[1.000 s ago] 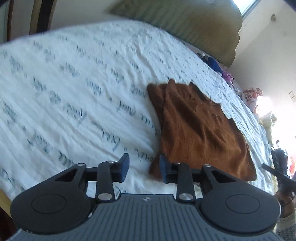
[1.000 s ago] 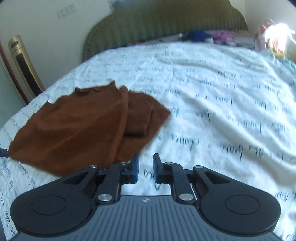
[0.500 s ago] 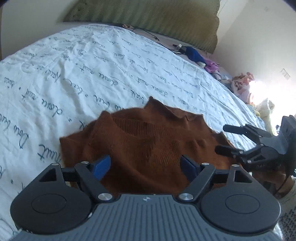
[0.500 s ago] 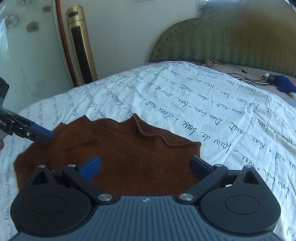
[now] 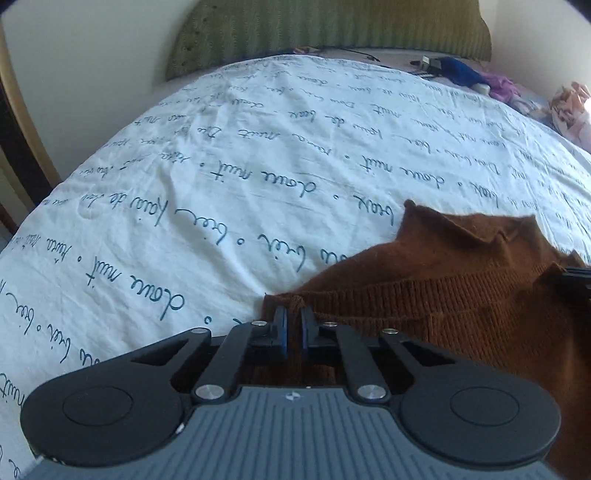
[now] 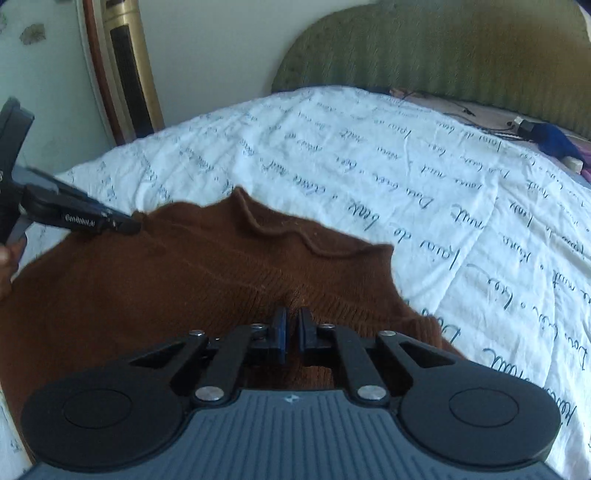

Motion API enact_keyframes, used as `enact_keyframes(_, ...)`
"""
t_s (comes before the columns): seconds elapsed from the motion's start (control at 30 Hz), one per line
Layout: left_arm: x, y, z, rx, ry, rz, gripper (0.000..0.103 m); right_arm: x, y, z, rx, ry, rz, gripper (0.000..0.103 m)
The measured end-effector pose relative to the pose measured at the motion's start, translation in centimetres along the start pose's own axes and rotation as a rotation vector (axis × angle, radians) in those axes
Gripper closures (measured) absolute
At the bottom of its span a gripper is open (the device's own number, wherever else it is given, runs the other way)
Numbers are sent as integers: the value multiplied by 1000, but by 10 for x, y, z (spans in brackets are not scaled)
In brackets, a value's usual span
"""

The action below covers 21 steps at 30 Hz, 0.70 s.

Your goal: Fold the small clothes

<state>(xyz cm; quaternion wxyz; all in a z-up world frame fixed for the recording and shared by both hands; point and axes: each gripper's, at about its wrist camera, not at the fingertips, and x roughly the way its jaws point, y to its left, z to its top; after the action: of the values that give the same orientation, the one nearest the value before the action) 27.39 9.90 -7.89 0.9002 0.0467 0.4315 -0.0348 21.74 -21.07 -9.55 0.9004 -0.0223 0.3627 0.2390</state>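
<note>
A brown knitted garment [image 5: 461,295] lies flat on the white bedcover [image 5: 258,166], its ribbed hem nearest me. My left gripper [image 5: 293,318] is at the garment's near left corner. Its jaws are closing, and a pinch of brown fabric is pressed between the blue pads. In the right wrist view the same garment [image 6: 184,280] fills the lower left. My right gripper [image 6: 293,318] is shut on a fold of its ribbed hem near the right corner. The left gripper [image 6: 129,225] also shows there, at the garment's left edge.
The white bedcover [image 6: 443,192], printed with script, stretches back to a green headboard [image 5: 332,33]. Blue and purple items [image 5: 469,74], a charger and cable [image 6: 524,127] lie by the headboard. A gold tower unit [image 6: 129,66] stands beside the bed on the left.
Both grippers moved in over the brown garment, spread wide half a second ago, and have now closed on its near hem. The garment's near edge is bunched up at each pinch.
</note>
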Motion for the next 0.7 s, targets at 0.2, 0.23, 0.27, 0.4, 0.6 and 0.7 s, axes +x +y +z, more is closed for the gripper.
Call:
enact_keyframes(0.2, 6, 18, 4, -58, -32, 95, 92, 14, -17, 10, 51, 11, -84, 98)
enact_keyframes(0.23, 6, 25, 4, -77, -26, 118, 93, 22, -20, 7, 43, 38, -111, 98)
enact_keyframes(0.27, 4, 33, 3, -101, -21, 116, 93, 25, -21, 5, 43, 47, -112, 98)
enact_keyframes(0.4, -21, 62, 2, -194, -40, 87, 91, 3, -12, 10, 15, -32, -181, 26)
enact_keyframes(0.6, -76, 34, -5, -155, -129, -170, 62, -51, -45, 18, 104, -138, -178, 18)
enact_keyframes(0.7, -67, 3, -11, -109, -117, -229, 48, -53, -61, 6, 134, -97, -178, 25)
